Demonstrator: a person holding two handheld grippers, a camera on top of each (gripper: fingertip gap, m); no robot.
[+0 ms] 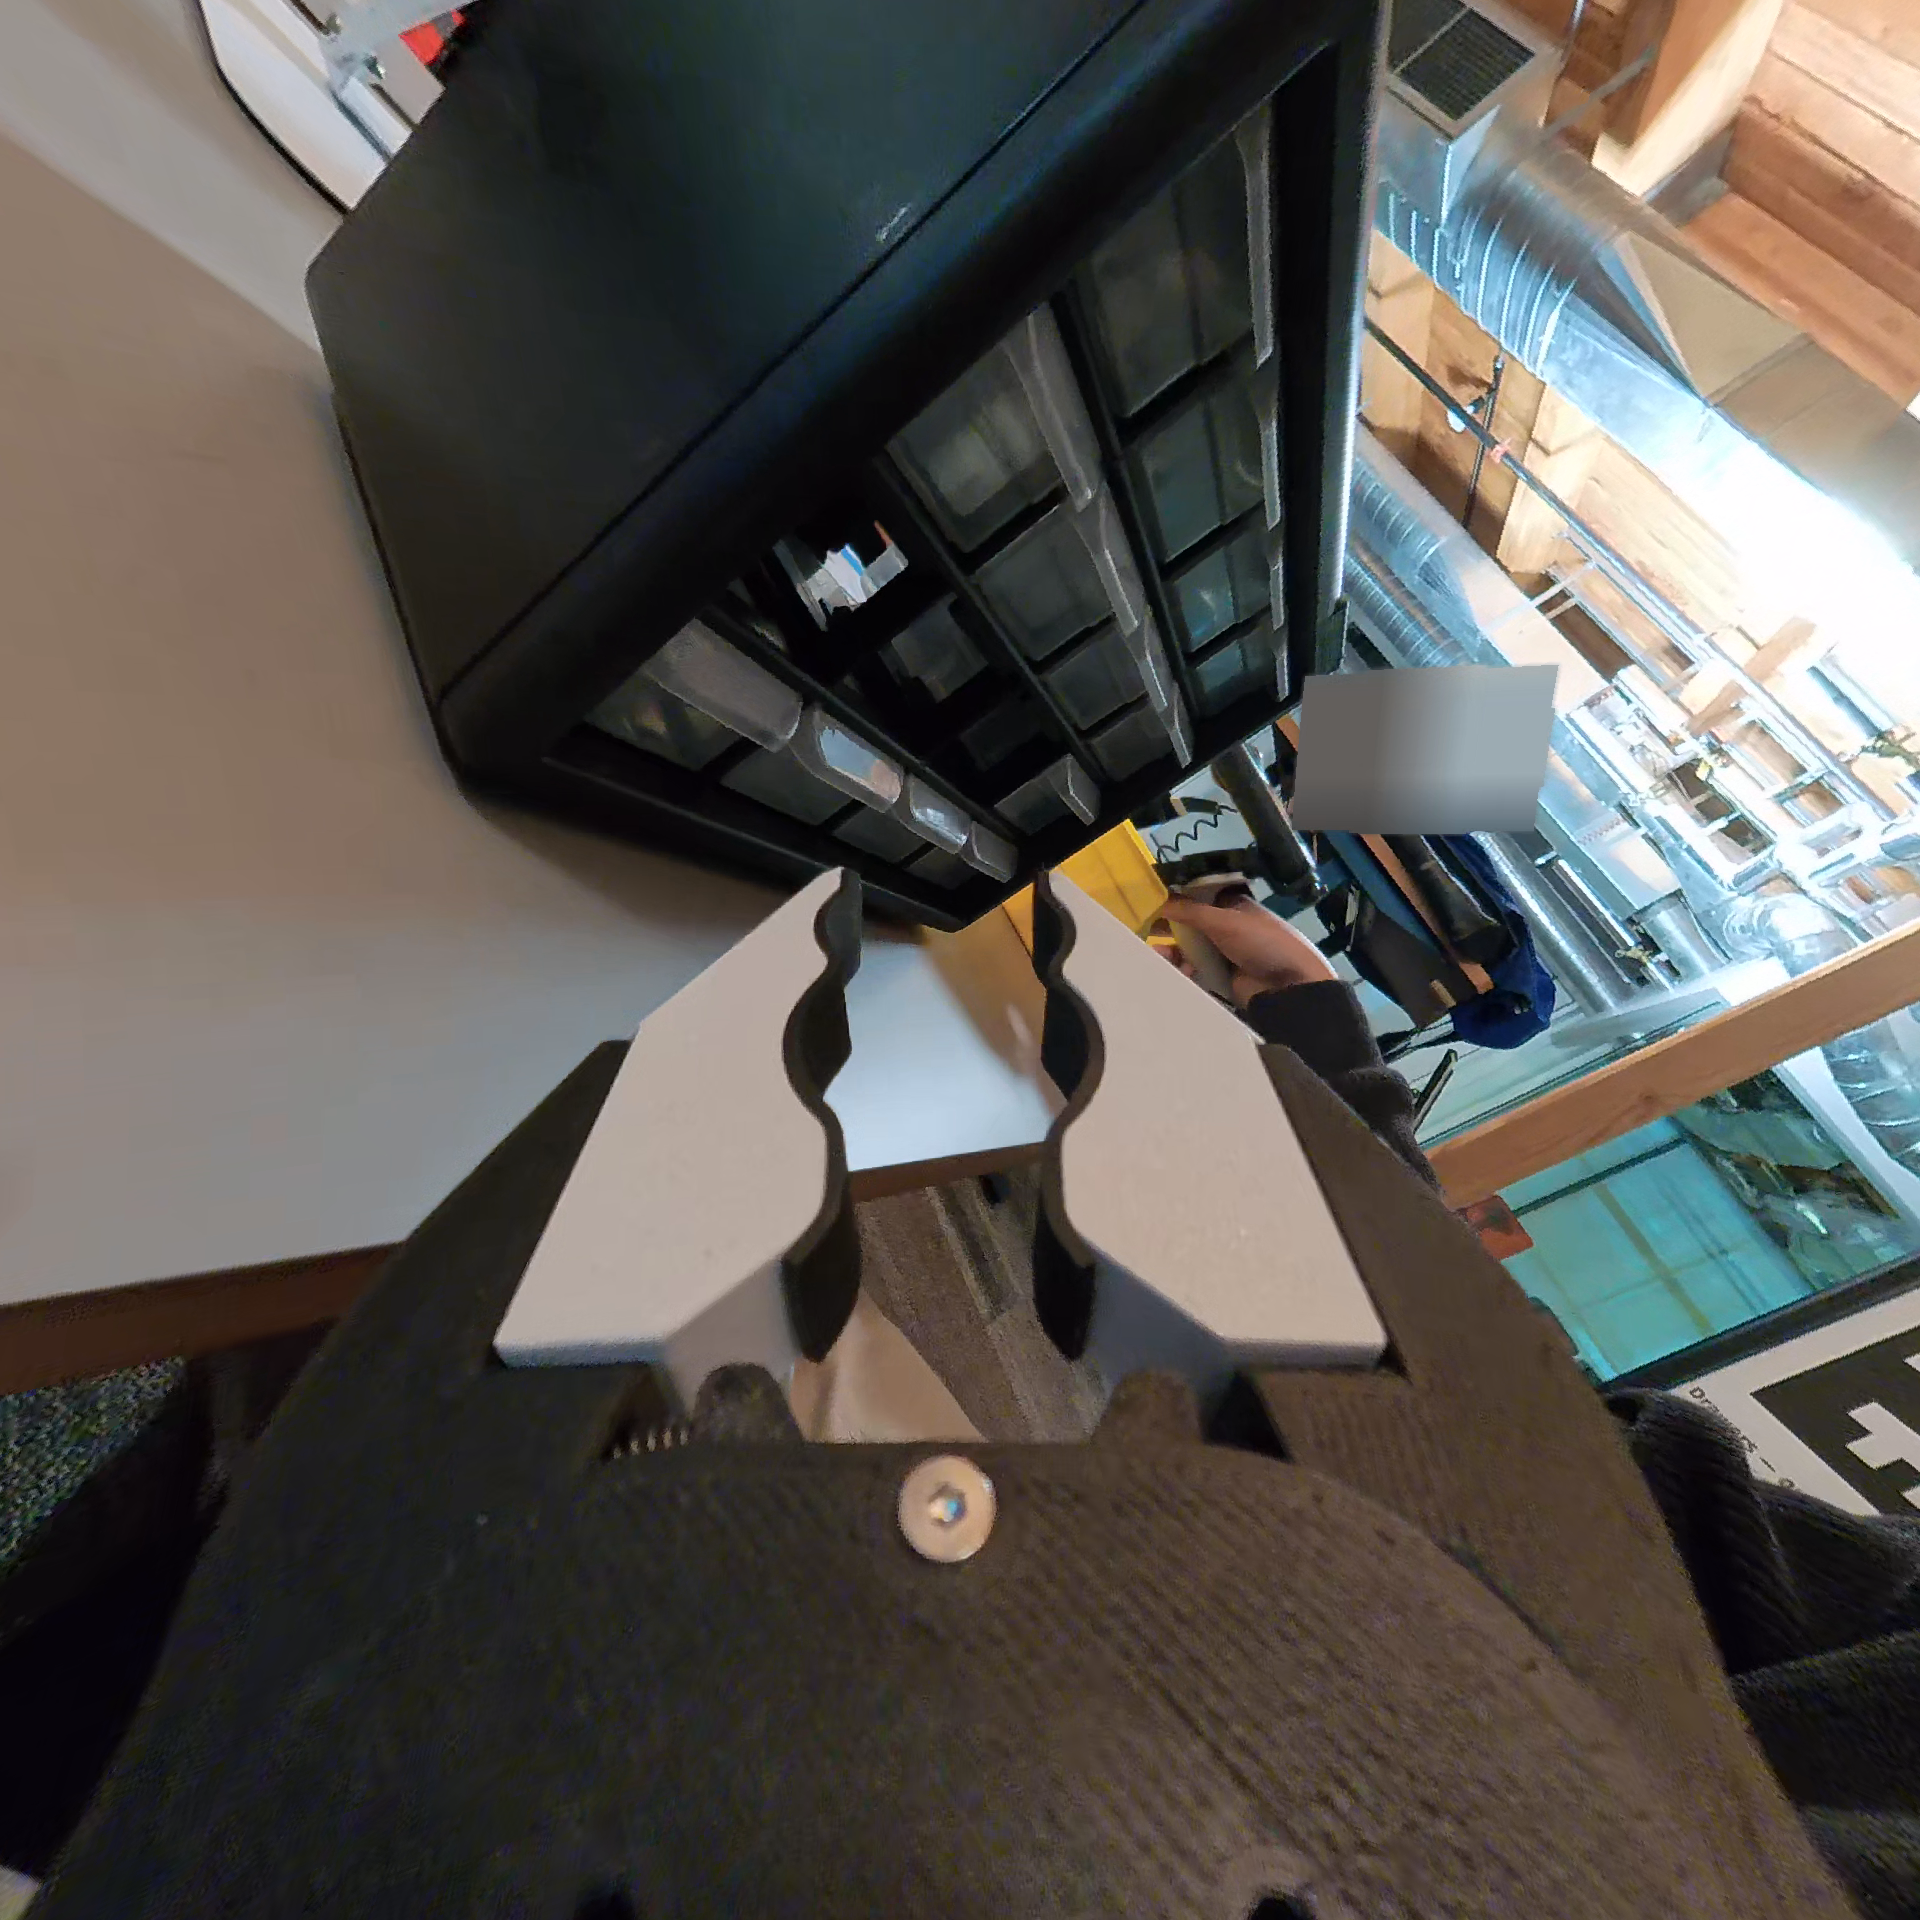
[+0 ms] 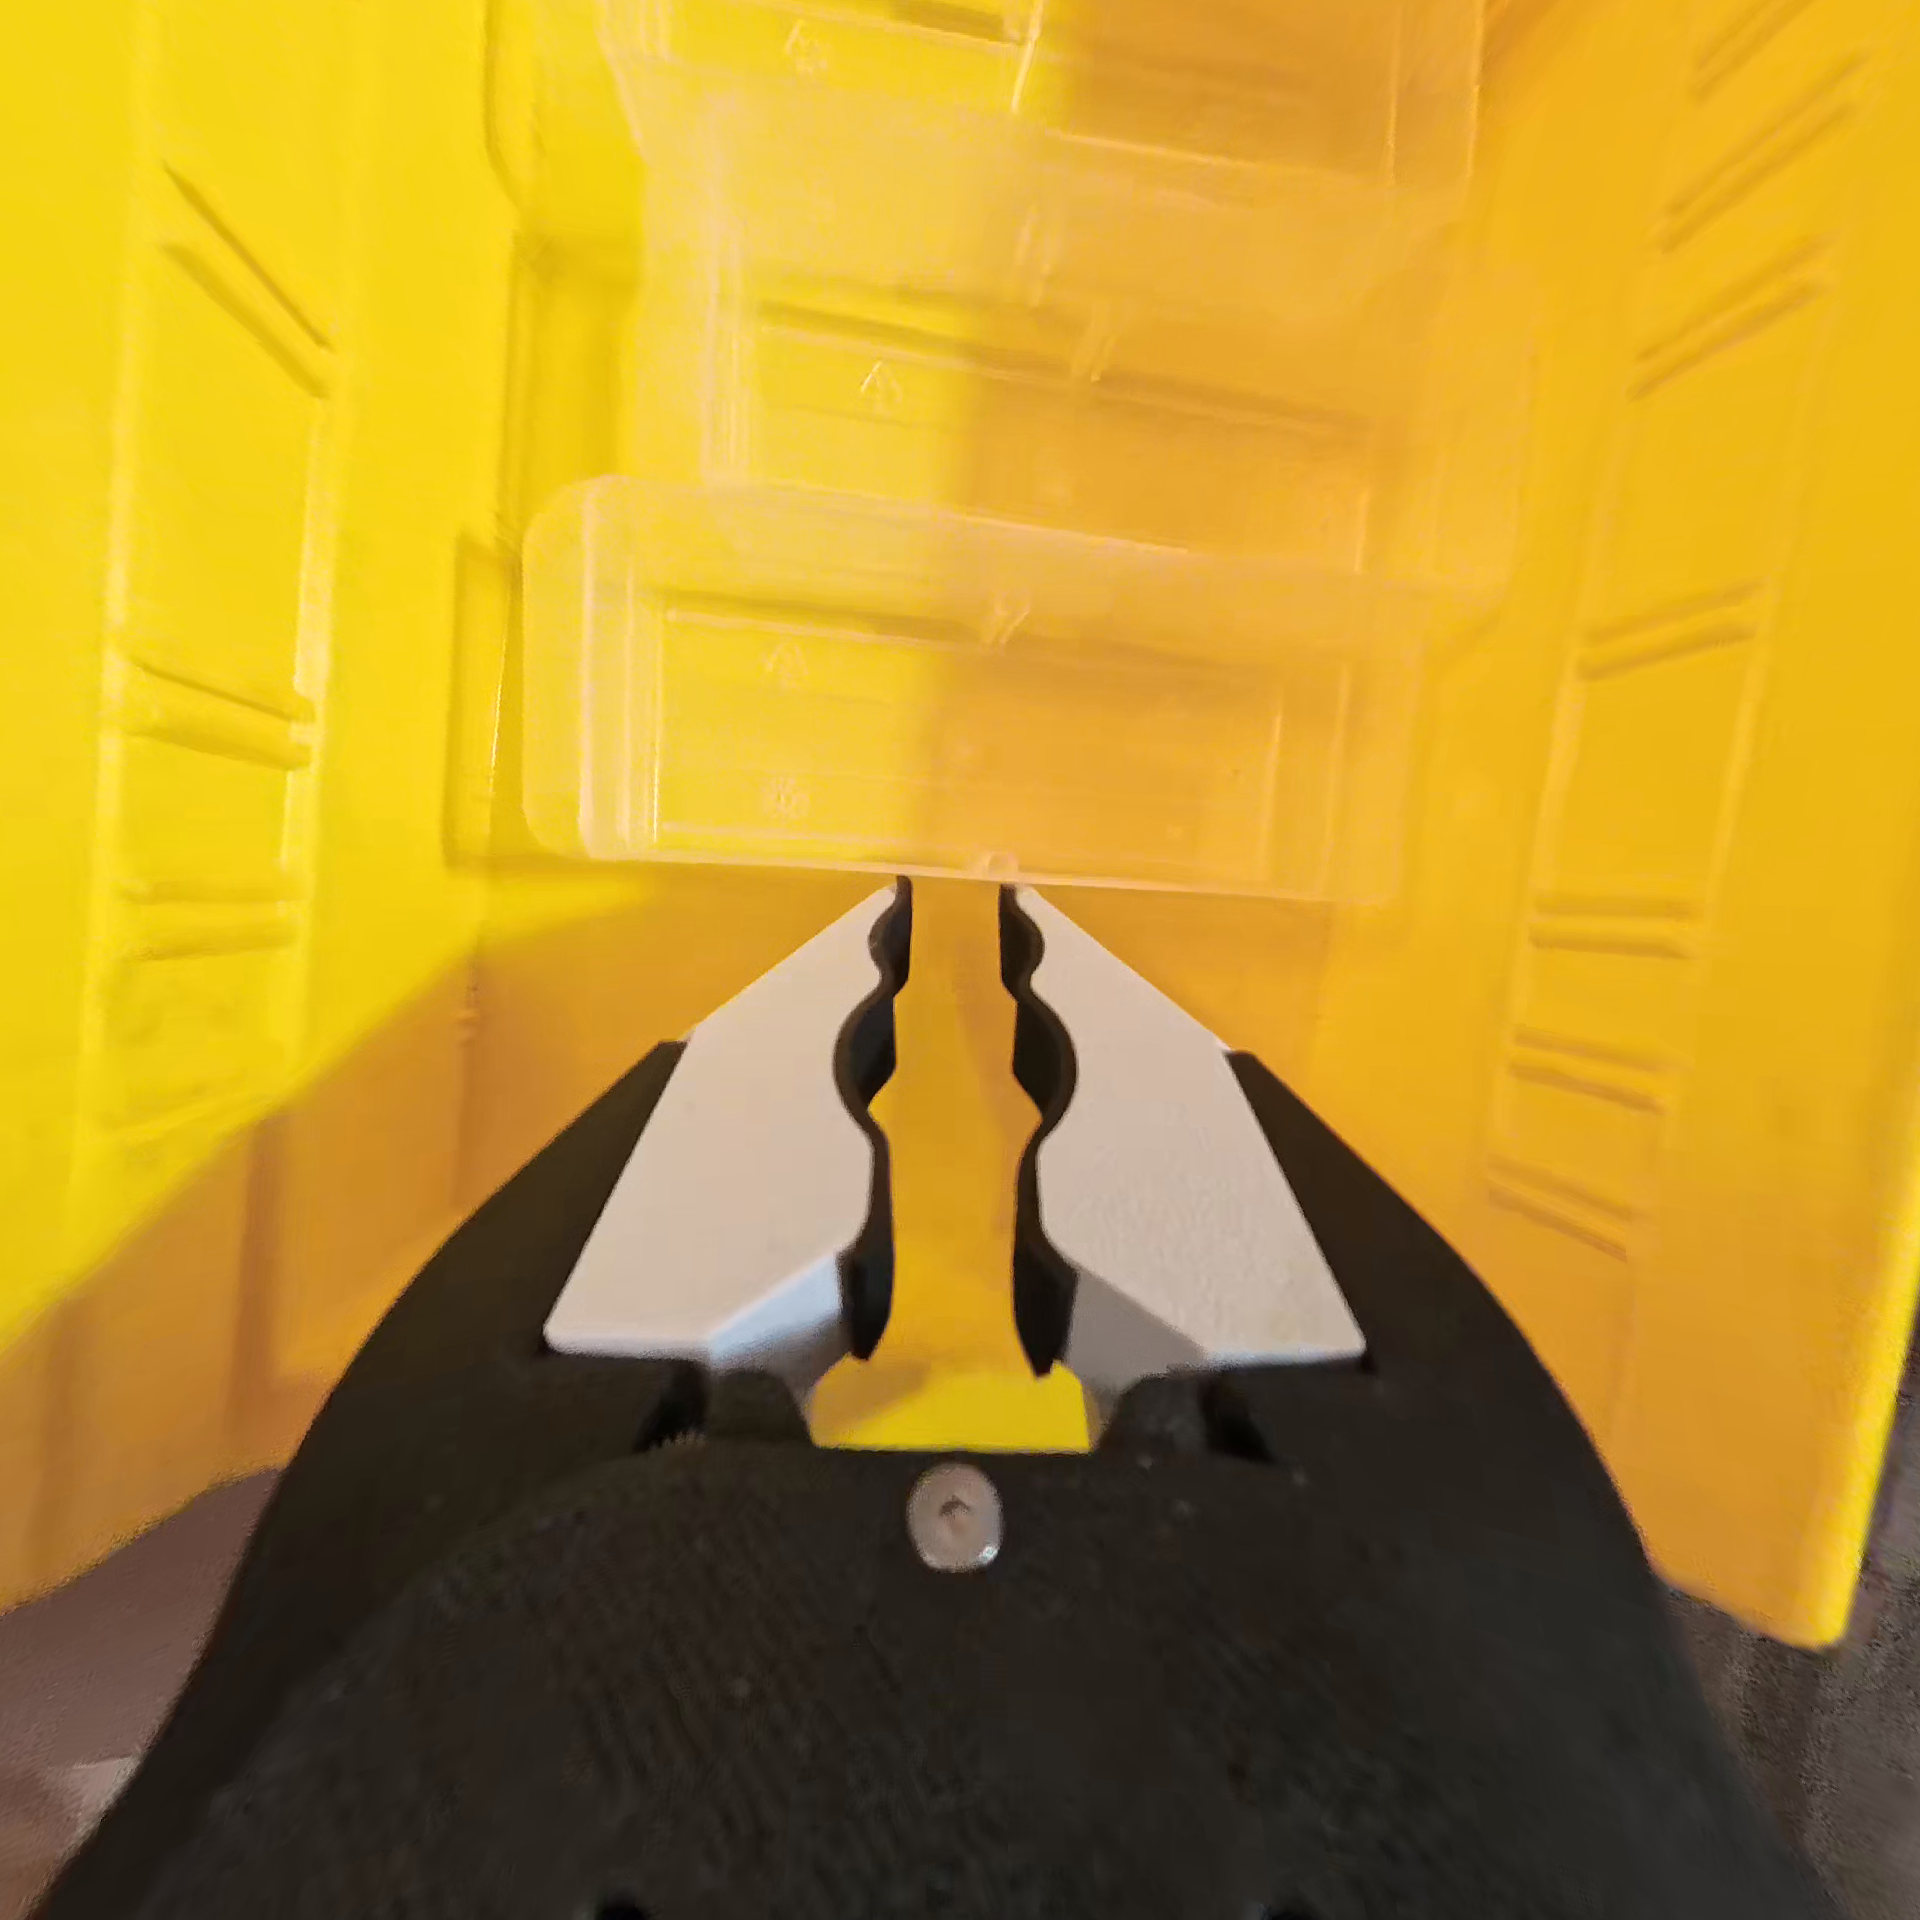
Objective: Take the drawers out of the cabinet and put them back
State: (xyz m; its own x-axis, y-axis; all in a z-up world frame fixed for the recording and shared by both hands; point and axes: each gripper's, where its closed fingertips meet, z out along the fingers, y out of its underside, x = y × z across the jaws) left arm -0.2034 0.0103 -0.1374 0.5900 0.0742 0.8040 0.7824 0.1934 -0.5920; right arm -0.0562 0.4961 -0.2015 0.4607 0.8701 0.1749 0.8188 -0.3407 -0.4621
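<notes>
- The left gripper (image 1: 943, 894) hangs with jaws apart, empty, near the black plastic drawer cabinet (image 1: 727, 312) on the white table (image 1: 156, 831).
- The right gripper (image 2: 951, 894), jaws slightly parted, gripping nothing, meets a clear plastic drawer (image 2: 956, 707) inside the yellow plastic bin (image 2: 208, 520).

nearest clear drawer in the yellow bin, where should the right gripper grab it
Grip the thin front lip of the nearest drawer, coming straight on from its near edge. The right gripper already faces that edge, fingers slightly apart, and the bin walls block side approaches.

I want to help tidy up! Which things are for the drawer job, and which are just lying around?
For the job:
black plastic cabinet
clear plastic drawers
yellow plastic bin
right gripper

Just lying about:
blue bag
silver ceiling ducts
</notes>
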